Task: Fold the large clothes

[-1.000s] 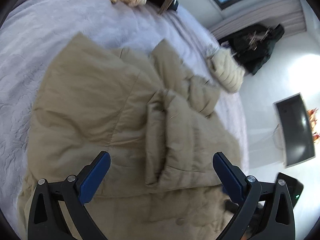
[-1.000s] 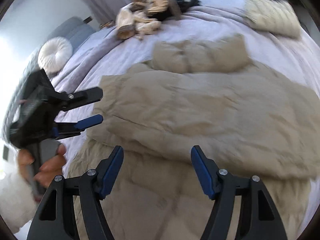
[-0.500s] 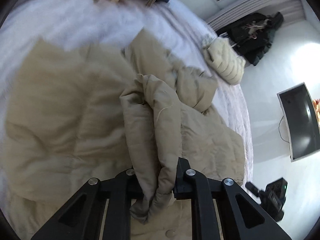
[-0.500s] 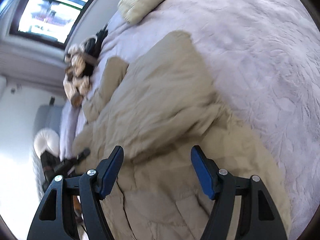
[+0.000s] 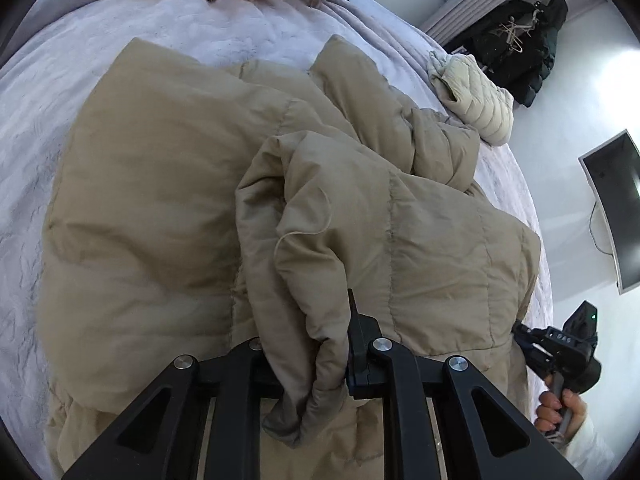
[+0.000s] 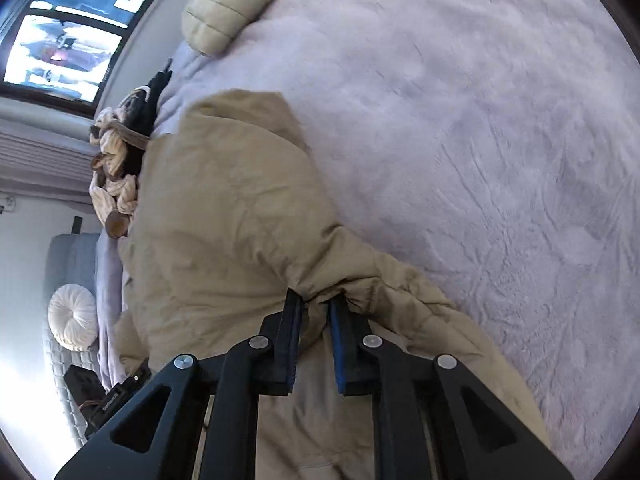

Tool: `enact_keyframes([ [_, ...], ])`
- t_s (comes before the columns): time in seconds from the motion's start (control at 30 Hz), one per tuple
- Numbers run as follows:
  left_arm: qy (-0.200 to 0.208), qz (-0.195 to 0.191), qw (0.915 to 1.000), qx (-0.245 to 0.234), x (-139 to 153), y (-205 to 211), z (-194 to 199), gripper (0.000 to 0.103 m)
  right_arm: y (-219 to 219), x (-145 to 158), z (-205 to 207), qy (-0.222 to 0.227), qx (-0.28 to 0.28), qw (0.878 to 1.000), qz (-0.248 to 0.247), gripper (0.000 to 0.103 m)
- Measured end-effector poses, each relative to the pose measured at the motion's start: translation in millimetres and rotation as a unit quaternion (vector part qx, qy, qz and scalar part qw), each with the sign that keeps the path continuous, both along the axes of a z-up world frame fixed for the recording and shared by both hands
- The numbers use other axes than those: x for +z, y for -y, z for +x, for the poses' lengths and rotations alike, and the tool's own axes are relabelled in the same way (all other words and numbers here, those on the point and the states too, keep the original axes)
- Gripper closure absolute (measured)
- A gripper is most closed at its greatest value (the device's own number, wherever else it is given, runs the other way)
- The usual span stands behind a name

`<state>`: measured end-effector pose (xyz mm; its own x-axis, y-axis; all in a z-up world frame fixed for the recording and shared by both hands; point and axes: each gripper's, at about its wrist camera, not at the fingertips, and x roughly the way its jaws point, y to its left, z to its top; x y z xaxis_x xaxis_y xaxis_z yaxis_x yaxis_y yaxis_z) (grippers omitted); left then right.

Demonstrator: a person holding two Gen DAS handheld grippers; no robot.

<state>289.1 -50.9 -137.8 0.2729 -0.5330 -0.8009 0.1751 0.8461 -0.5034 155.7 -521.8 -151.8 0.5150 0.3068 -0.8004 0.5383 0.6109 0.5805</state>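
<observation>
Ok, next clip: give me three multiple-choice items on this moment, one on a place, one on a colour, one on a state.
1. Where does the cream quilted jacket lie?
A. on the tan coat
B. on the bed's edge, past the coat
C. on the floor

2. What colour is the big padded coat being folded?
A. tan
B. black
C. red

3. What is between the jaws of the left hand-held gripper?
A. nothing
B. a fold of the tan coat
C. the bedspread

Answers:
1. B: it sits on the lilac bedspread by the edge, apart from the coat.
2. A: its fabric is tan in both views.
3. B: bunched coat fabric fills the gap. The right hand-held gripper is closing on a fold too.
</observation>
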Motion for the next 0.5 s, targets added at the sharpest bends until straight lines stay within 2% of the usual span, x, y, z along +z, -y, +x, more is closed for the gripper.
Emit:
enact_keyframes([
  [0.1,0.009,0.039,0.9992,0.007,11,-8,-1,0.068,-4,2,0,-0.003,0.008,1.0,-0.017,0.089],
  [0.13,0.017,0.058,0.9981,0.013,18,-13,-2,0.055,-5,3,1,-0.005,0.014,1.0,-0.025,0.089],
  [0.17,0.027,0.077,0.9965,0.019,24,-17,-2,0.046,-6,5,2,-0.006,0.019,0.999,-0.029,0.089],
  [0.2,0.043,0.096,0.9941,0.026,35,-25,-4,0.046,-7,7,0,-0.007,0.022,0.999,-0.03,0.089],
  [0.3,0.06,0.112,0.9911,0.039,55,-39,-6,0.046,-9,16,0,-0.01,0.04,0.999,-0.033,0.086],
  [0.4,0.074,0.091,0.9925,0.035,71,-33,-6,0.046,-15,38,-4,0.001,0.084,0.995,-0.05,0.082],
  [0.47,0.076,0.086,0.9933,0.018,70,-13,-3,0.046,-10,63,-12,0.047,0.099,0.992,-0.057,0.057],
  [0.5,0.075,0.091,0.9929,0.012,67,-4,-2,0.046,-5,73,-13,0.063,0.092,0.992,-0.064,0.034],
])
